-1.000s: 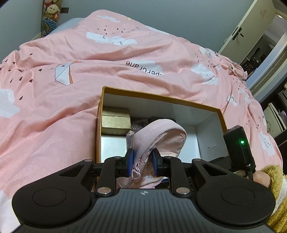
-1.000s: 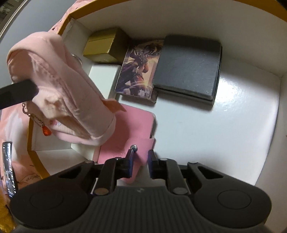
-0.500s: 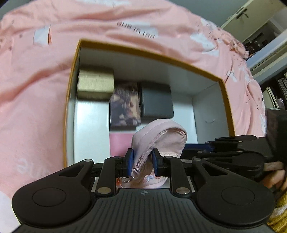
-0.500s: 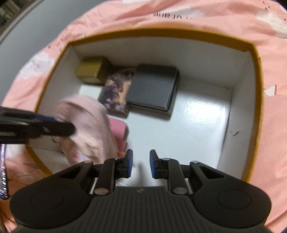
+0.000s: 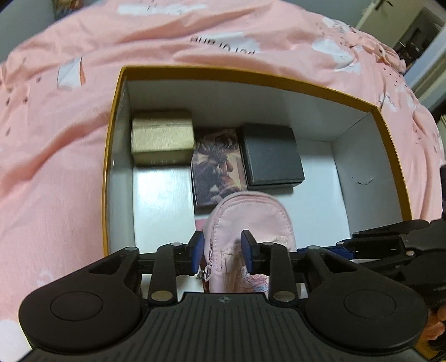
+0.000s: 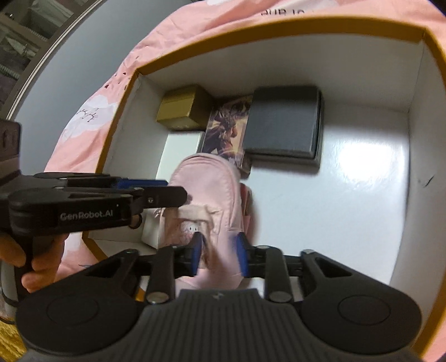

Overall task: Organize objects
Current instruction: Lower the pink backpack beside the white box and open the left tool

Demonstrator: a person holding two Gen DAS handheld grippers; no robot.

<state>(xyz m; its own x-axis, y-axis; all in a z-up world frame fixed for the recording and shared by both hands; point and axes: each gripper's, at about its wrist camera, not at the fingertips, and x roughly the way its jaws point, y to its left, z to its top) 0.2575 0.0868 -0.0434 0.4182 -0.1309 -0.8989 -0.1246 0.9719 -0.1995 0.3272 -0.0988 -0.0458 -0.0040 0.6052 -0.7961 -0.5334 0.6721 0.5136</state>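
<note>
Left gripper (image 5: pixel 223 247) grips pouch (image 5: pixel 251 214) mid-box (image 5: pixel 251 76).

I see open white floor in the right half of the box (image 6: pixel 418 178), right of the black case (image 6: pixel 281 122). Left of that case the picture card (image 6: pixel 227 125) and gold box (image 6: pixel 181 111) fill the far wall, and nearer than it the pink pouch (image 6: pixel 206 189) blocks the middle.

pink cloud-print bedspread (image 5: pixel 55 156), white cupboard (image 5: pixel 390 19)
</note>
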